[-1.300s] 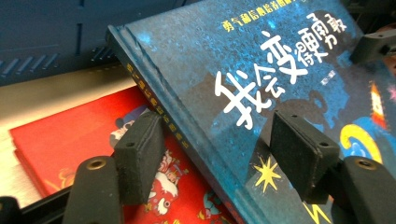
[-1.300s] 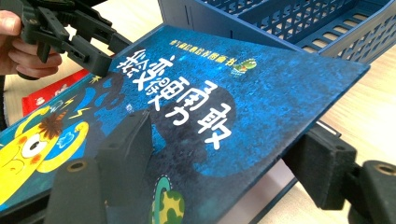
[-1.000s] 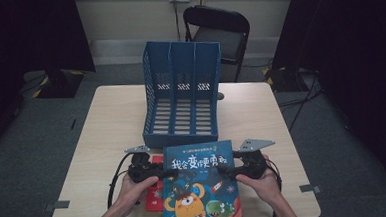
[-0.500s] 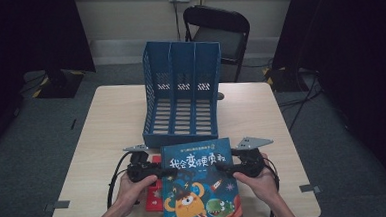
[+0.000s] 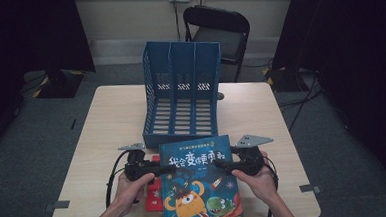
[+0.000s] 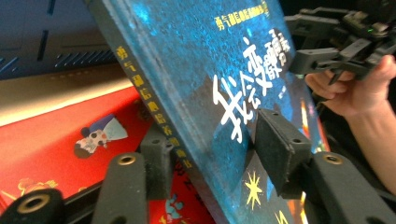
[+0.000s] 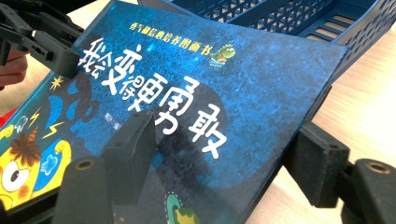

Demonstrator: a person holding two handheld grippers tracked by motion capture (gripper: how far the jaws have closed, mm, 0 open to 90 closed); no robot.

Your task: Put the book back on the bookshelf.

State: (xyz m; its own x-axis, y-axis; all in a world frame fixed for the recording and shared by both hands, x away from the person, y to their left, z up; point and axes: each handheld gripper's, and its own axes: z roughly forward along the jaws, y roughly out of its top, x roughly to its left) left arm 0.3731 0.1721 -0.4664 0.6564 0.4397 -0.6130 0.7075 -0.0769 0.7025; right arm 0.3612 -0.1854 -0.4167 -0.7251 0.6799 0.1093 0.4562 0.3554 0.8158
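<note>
A blue picture book with white Chinese title and cartoon monsters is held between both grippers at the table's near edge. My left gripper is shut on its spine edge, one pad on the cover and one beneath. My right gripper is shut on the opposite edge. The book is tilted and raised above a red book lying flat under its left side. Its far edge reaches just short of a blue file rack.
The three-slot rack lies on its back at mid-table, open side up, slots running toward me. Bare wooden table stretches left and right of it. A black chair stands beyond the far edge. Cables trail from both grippers.
Both grippers keep their hold on the blue book. It has shifted slightly forward, its far edge now a little closer to the rack's front.
</note>
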